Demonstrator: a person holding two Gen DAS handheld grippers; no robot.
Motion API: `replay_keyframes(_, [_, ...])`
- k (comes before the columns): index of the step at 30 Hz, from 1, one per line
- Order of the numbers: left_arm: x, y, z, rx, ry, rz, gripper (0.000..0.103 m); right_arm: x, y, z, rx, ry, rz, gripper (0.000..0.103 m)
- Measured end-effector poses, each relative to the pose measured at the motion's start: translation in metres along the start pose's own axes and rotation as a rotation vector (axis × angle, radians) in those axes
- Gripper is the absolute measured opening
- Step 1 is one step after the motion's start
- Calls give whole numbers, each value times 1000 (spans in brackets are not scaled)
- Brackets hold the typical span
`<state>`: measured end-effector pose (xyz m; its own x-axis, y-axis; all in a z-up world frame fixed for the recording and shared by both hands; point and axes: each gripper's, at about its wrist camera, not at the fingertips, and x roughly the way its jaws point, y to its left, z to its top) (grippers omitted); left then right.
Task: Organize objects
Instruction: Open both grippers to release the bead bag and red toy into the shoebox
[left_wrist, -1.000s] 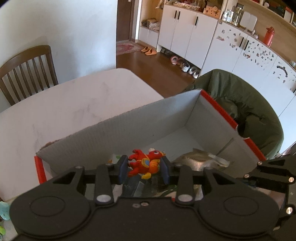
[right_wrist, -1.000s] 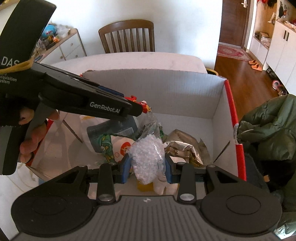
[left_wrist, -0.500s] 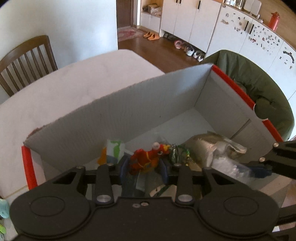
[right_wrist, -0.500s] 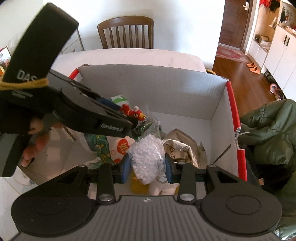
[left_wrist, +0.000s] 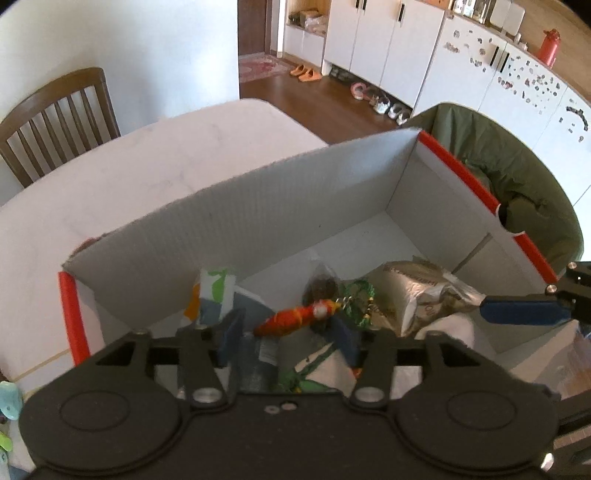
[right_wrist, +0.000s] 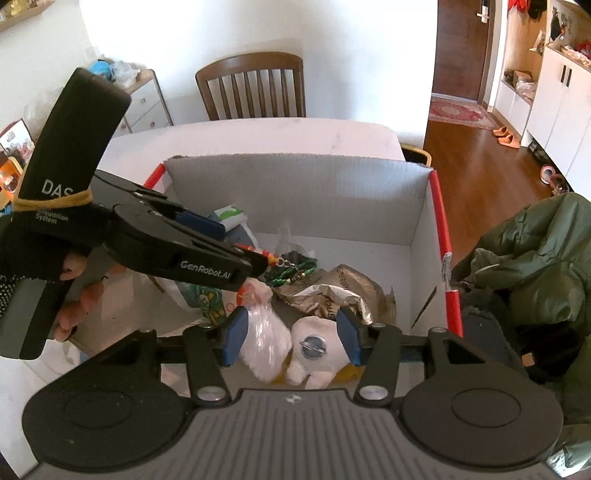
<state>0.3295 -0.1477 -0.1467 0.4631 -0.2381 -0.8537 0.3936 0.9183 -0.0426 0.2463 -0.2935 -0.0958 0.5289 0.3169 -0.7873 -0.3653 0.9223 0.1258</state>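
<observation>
1. right gripper (right_wrist: 290, 341) now spread wide; bead bag (right_wrist: 264, 341) it pinched 0.5 s ago lies loose between its pads, in the box (right_wrist: 295, 195) = drop done.
2. left gripper (left_wrist: 284, 332) also spread; red toy (left_wrist: 295, 317) slipping out between pads, over box contents.
3. beyond: silver pouch (left_wrist: 417, 291), far wall.
</observation>
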Motion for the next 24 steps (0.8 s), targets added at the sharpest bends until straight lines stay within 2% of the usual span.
replay_keyframes(7, [-26,-7,-4,-5,-55,-8,65,-20,0,2,2,-41,15,53])
replay_keyframes(11, [-44,-10,-6,-3,-89,-11,73,-33,0,3,5,-68,20,61])
replay_keyframes(24, [-103,-16,-21,-21,-201,-2,78,-73,9,3,16,-149,72,68])
